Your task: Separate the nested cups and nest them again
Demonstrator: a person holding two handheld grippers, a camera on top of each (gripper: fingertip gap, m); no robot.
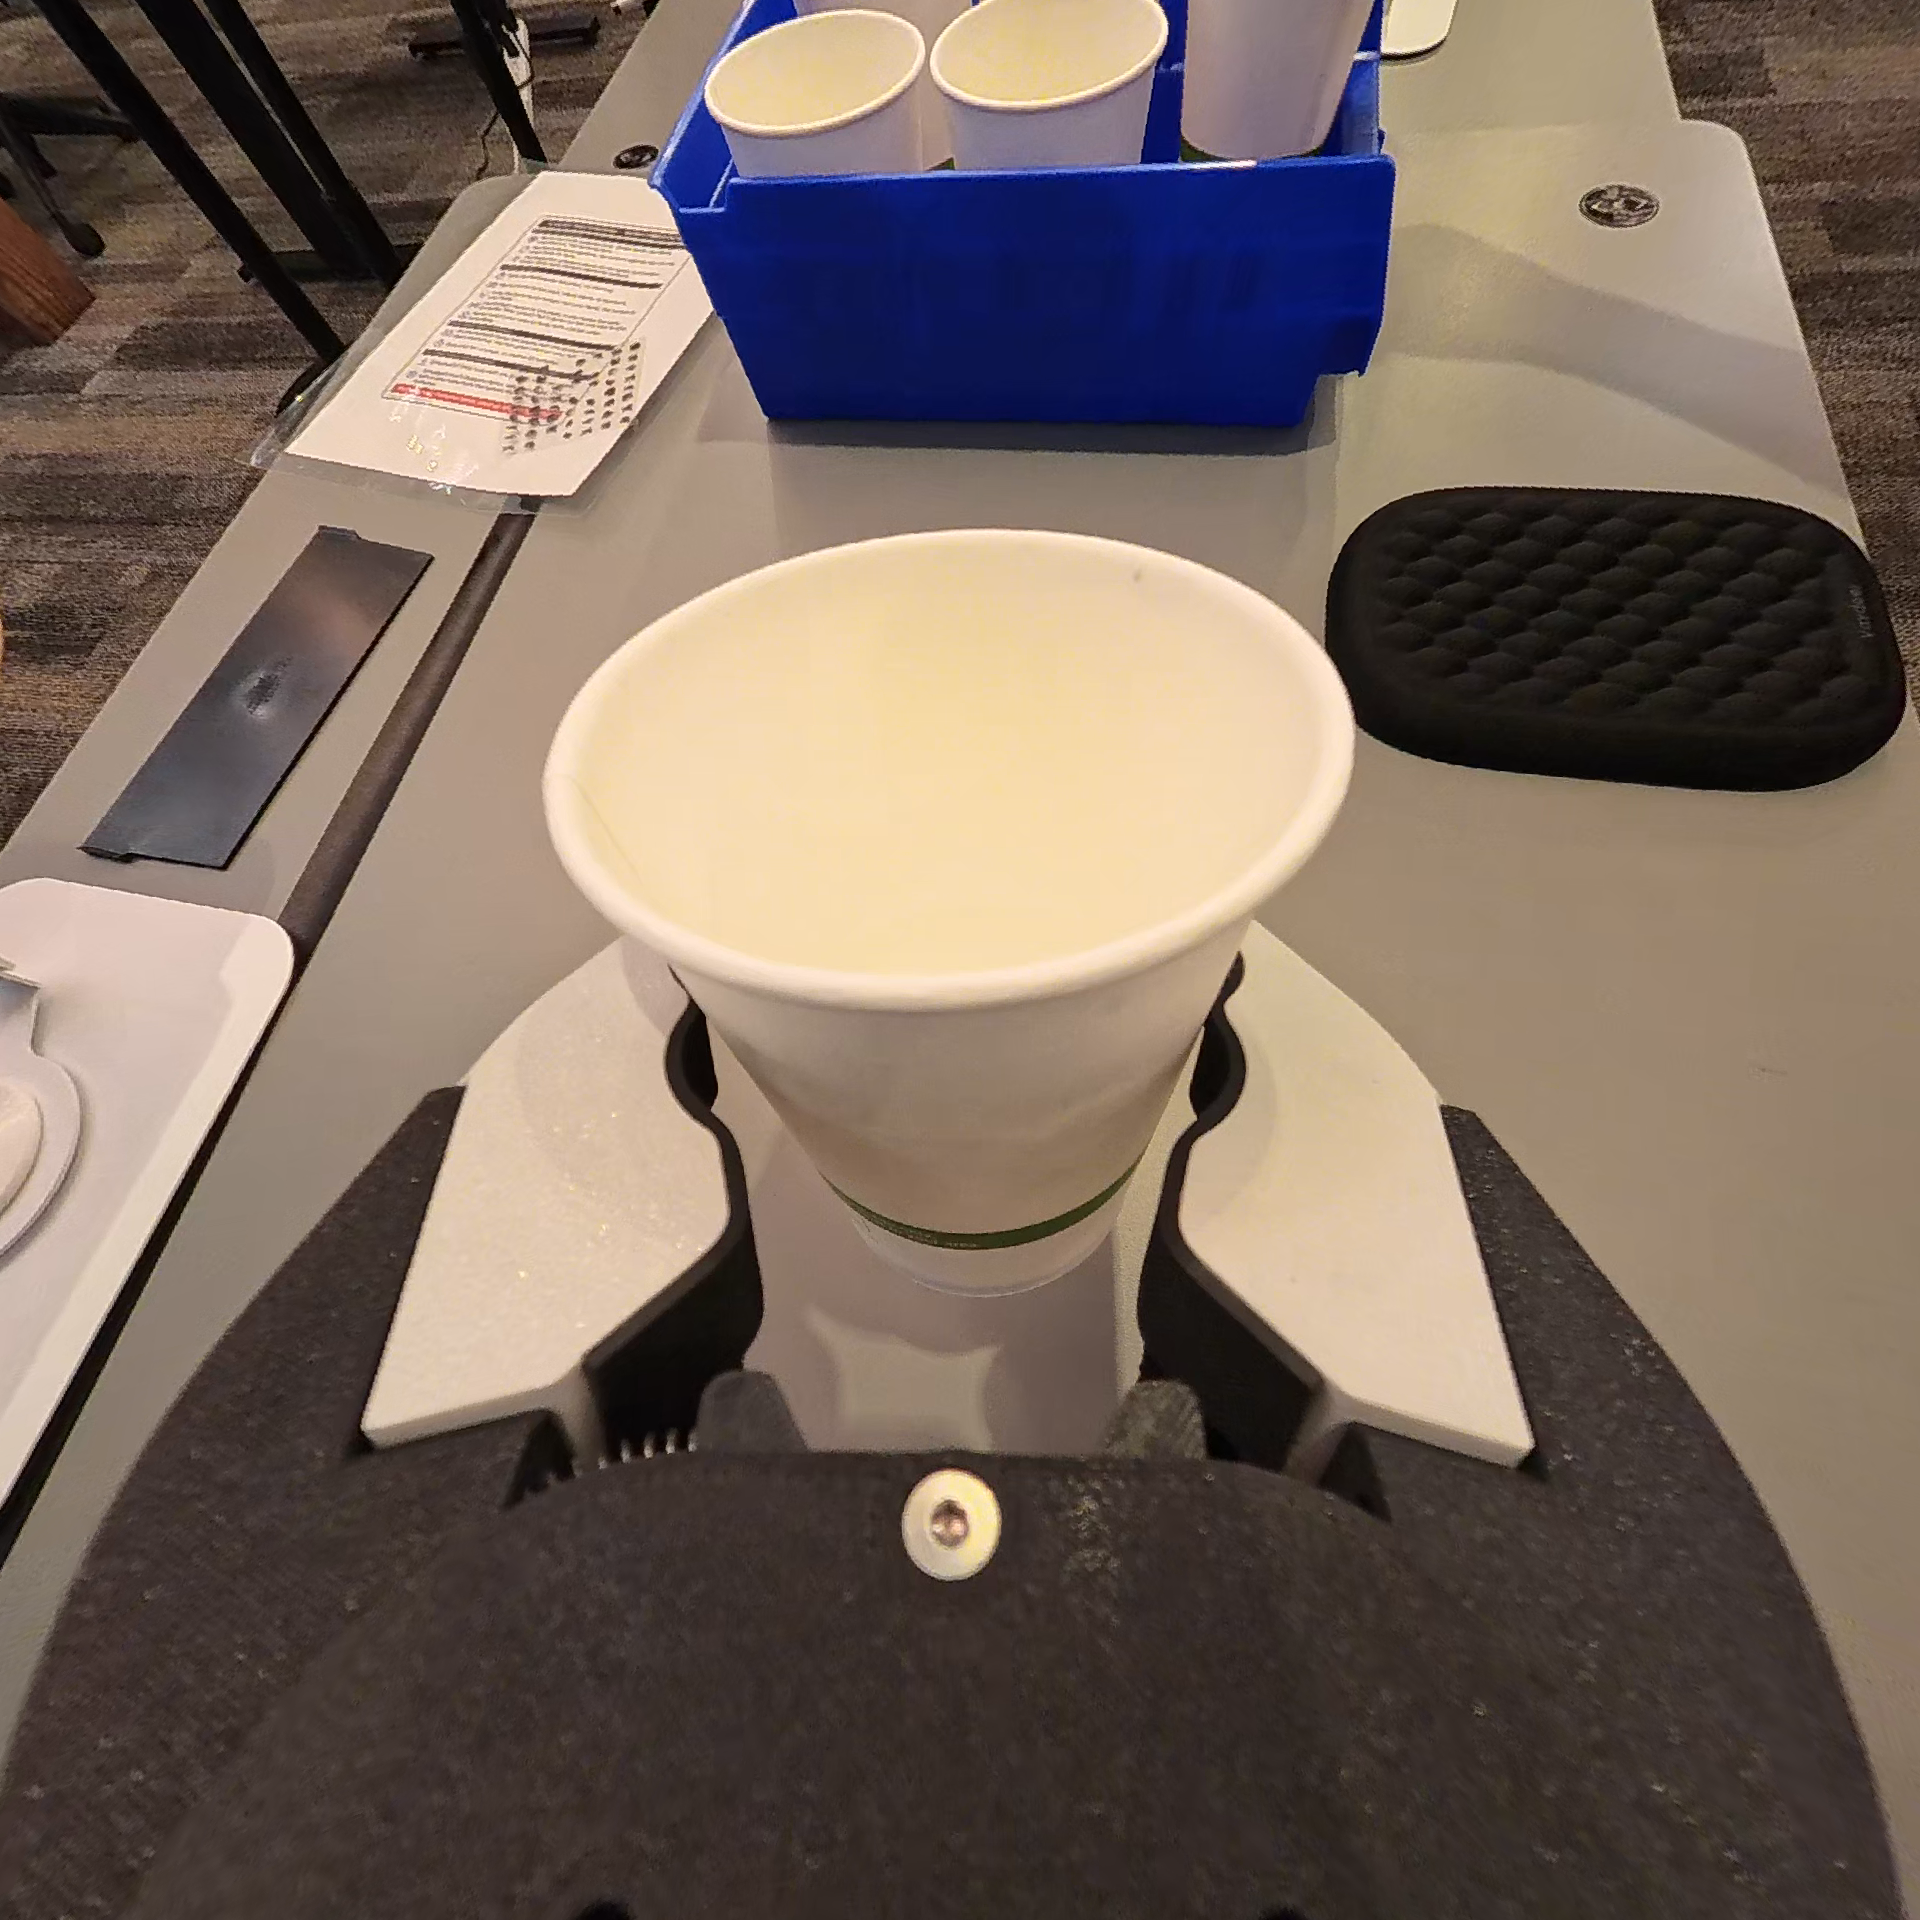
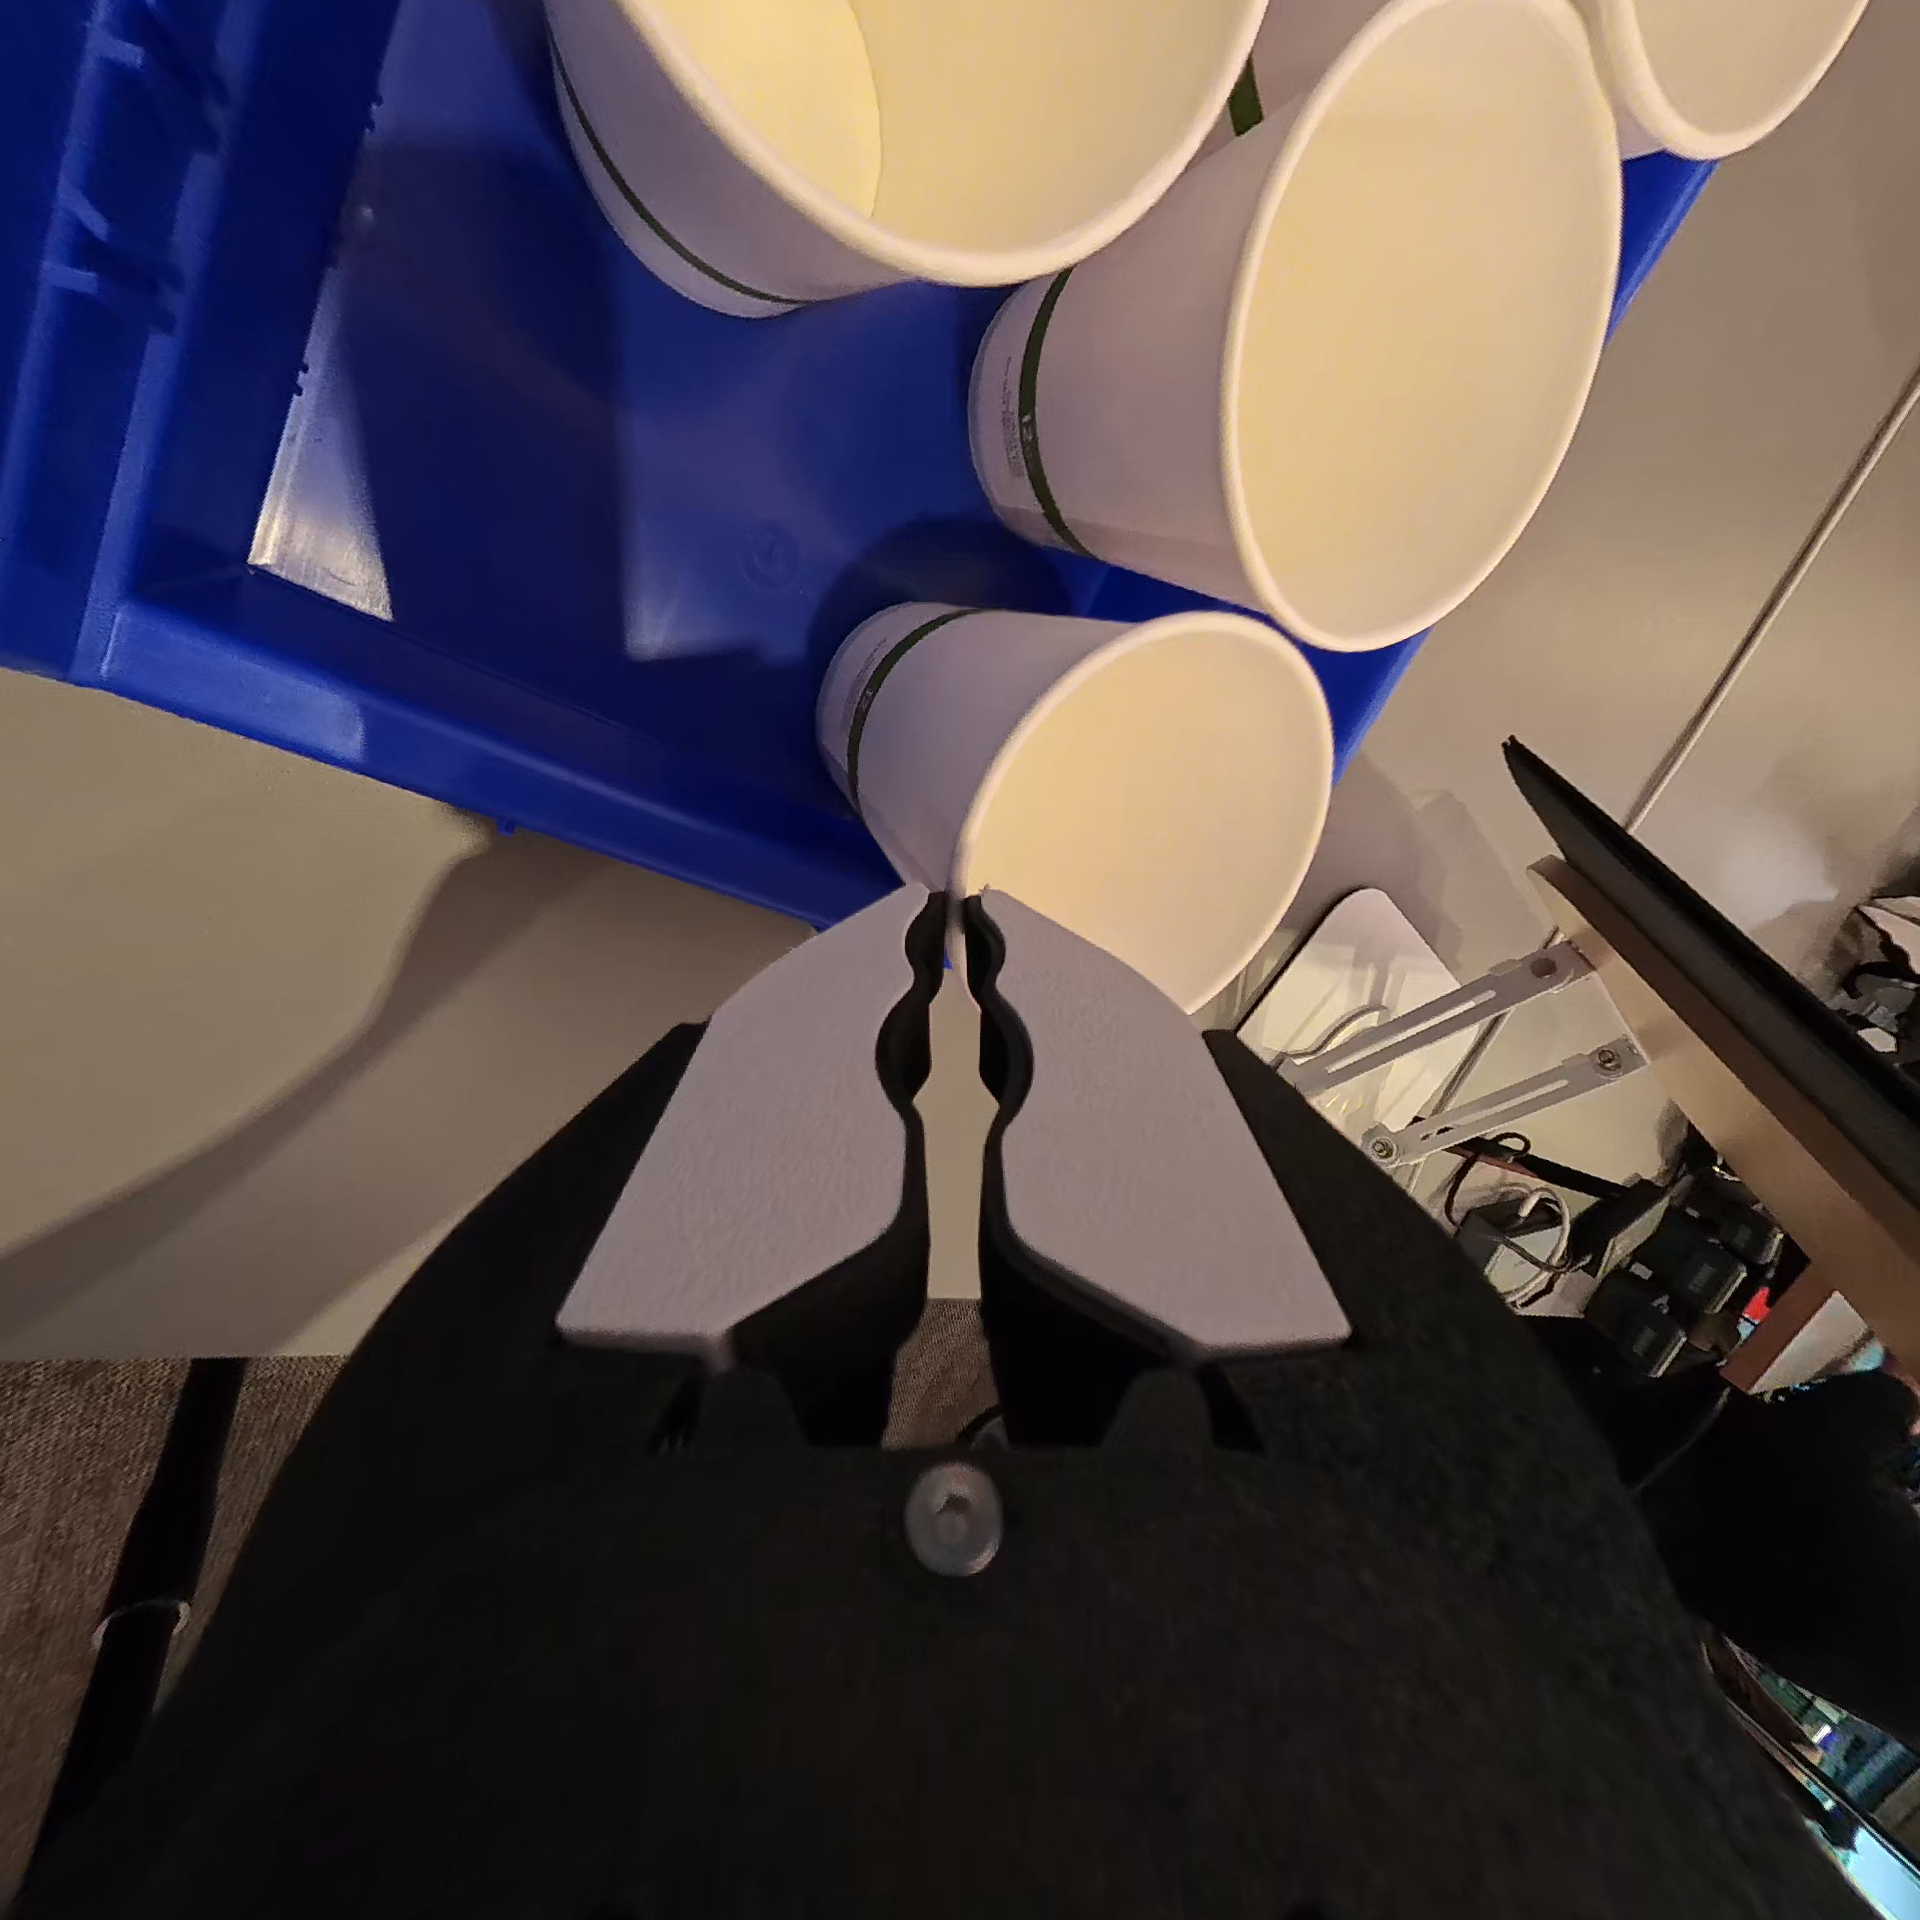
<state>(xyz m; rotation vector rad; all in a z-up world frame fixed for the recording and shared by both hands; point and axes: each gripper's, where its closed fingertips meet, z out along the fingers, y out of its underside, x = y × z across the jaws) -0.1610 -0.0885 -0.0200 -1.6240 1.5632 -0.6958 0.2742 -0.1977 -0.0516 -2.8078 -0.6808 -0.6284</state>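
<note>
The left gripper point(image 1: 956, 1049) clasps a white paper cup point(image 1: 951, 831) mid-frame, upright above the grey table point(image 1: 1455, 1039). The right gripper point(image 2: 954, 914) pinches the rim of another cup point(image 2: 1091, 769), low in the blue bin point(image 2: 468, 468) beside more cups.

Grey table point(image 1: 1558, 935), blue bin point(image 1: 1039, 291), black quilted pad point(image 1: 1621, 634), printed sheet point(image 1: 520, 332), black strip point(image 1: 265, 696)

I am seeing small print beside the green band on a white paper cup point(image 2: 1226, 416) and on a laminated white sheet point(image 1: 520, 322). I am also noticing a faint logo on the black quilted pad point(image 1: 1621, 634).
</note>
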